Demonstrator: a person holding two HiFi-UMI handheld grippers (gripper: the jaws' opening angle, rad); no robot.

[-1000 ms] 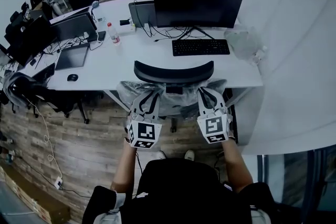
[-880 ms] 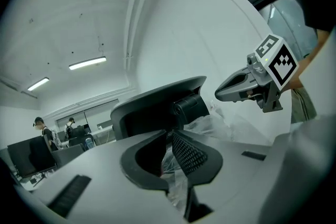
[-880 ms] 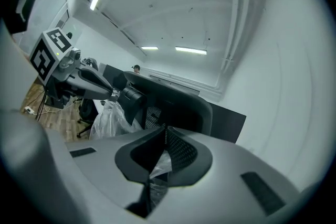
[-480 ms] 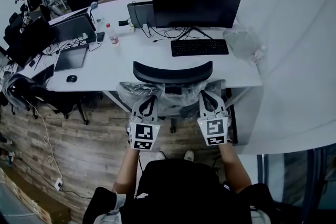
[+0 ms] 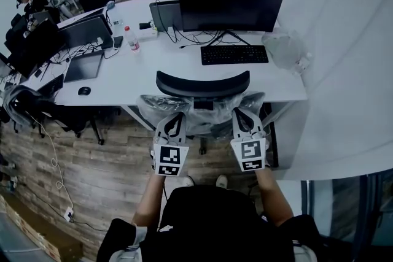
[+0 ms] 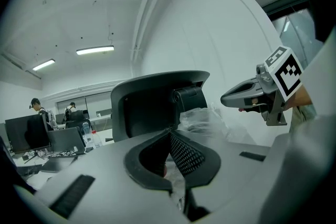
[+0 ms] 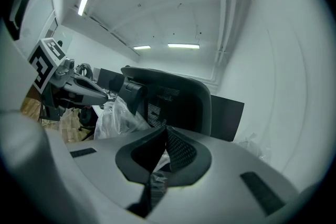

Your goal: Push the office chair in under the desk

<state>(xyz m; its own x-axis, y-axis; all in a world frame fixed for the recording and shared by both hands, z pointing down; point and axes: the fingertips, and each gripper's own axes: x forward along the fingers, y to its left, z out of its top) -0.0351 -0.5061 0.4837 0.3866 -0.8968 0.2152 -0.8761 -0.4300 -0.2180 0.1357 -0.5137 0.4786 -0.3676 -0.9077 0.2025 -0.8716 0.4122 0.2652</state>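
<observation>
one office chair (image 5: 202, 84) sits in front of me at the white tabletop (image 5: 153, 73), below the one monitor (image 5: 231, 6) and one keyboard (image 5: 234, 55). it is black, with a curved headrest (image 5: 184, 81) and clear plastic wrap (image 5: 209, 116) over its back. it faces the tabletop, back turned to me, and the headrest's long axis runs left to right along the tabletop's near edge. i have two grippers on it: the left gripper (image 5: 177, 115) and the right gripper (image 5: 241, 112) both have their jaws closed together, tips at the wrapped back, one to each side; i can't tell whether any plastic is pinched
</observation>
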